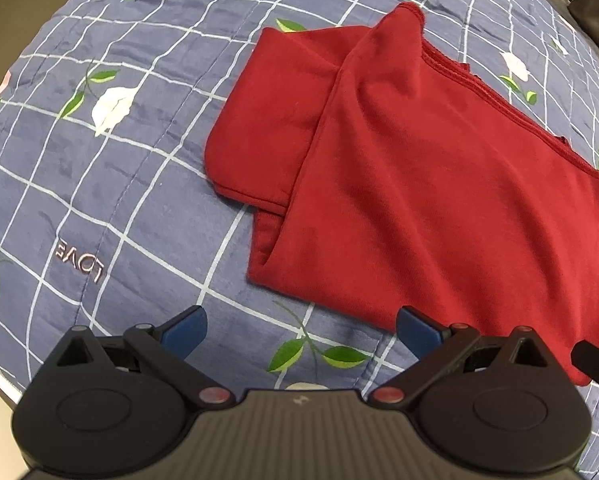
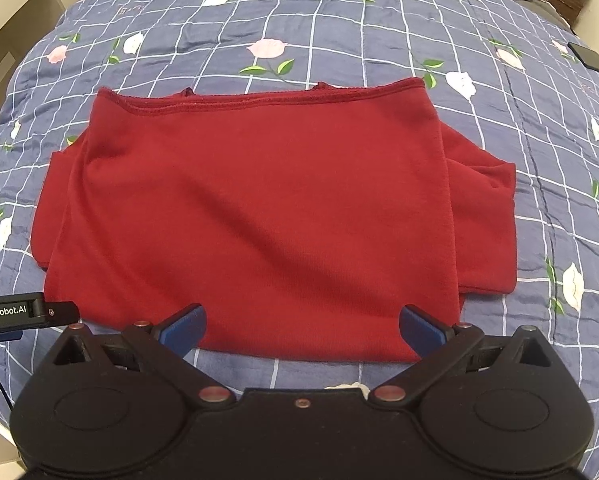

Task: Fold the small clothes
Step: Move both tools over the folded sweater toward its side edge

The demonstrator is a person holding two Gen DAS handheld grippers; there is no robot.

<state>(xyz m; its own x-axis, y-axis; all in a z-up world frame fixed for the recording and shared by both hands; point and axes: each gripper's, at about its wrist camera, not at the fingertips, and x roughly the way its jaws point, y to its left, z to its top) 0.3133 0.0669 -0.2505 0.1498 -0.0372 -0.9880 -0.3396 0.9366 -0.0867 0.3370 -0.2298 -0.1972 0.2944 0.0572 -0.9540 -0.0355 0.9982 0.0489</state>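
A red garment (image 2: 251, 216) lies folded flat on the blue checked bedspread (image 2: 339, 28); its hemmed edge is on the far side and folded layers stick out at both sides. In the left wrist view the garment (image 1: 439, 184) lies ahead and to the right. My left gripper (image 1: 301, 330) is open and empty, over the bedspread (image 1: 99, 160) just off the garment's near left corner. My right gripper (image 2: 303, 328) is open and empty, with its blue fingertips (image 2: 183, 328) over the garment's near edge. The left gripper's body (image 2: 23, 314) shows at the left edge of the right wrist view.
The bedspread has white grid lines, flower prints and the word LOVE (image 1: 81, 262). A dark phone (image 2: 589, 58) lies at the far right of the bed. Pale furniture (image 2: 15, 12) stands beyond the bed's left edge. Dark clutter (image 1: 597, 20) lies at the far right.
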